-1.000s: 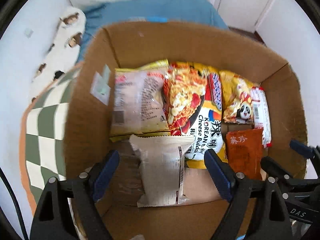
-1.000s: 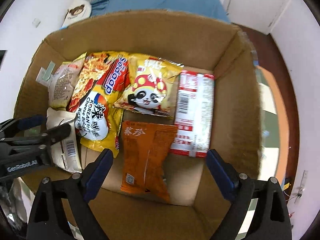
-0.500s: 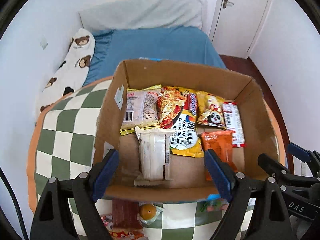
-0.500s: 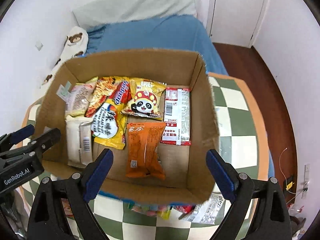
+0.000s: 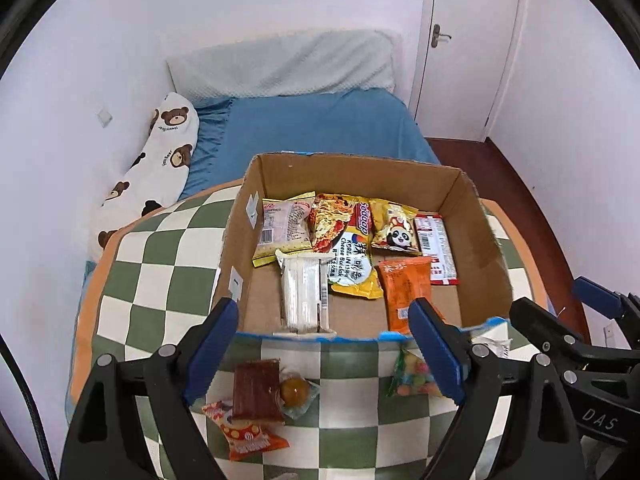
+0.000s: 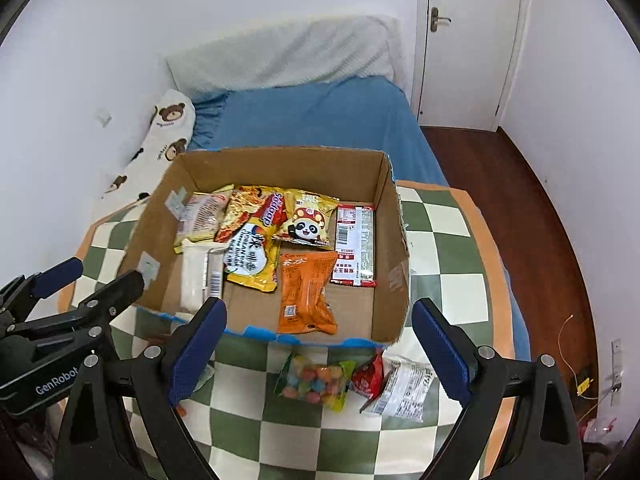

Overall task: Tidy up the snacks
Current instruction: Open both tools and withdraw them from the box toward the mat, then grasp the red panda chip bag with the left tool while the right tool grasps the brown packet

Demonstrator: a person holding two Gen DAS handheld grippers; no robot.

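Currently: my left claw (image 5: 322, 344) and right claw (image 6: 320, 344) both wide open, empty, hovering before cardboard box (image 6: 390, 216); candy bag (image 6: 314, 384) in front of box.

Bright even daylight, soft shadows, sharp focus, fisheye-bowed dark corners.

Both wrist cams sit above the near edge of the cardboard box (image 5: 486, 240), angled down and forward toward the bed (image 5: 320, 124) and door (image 5: 464, 40) — mid-range, whole box in frame. Left cam is offset left, right cam right. Shared: box interior, checkered cloth (image 6: 448, 240), bed, each other's gripper.
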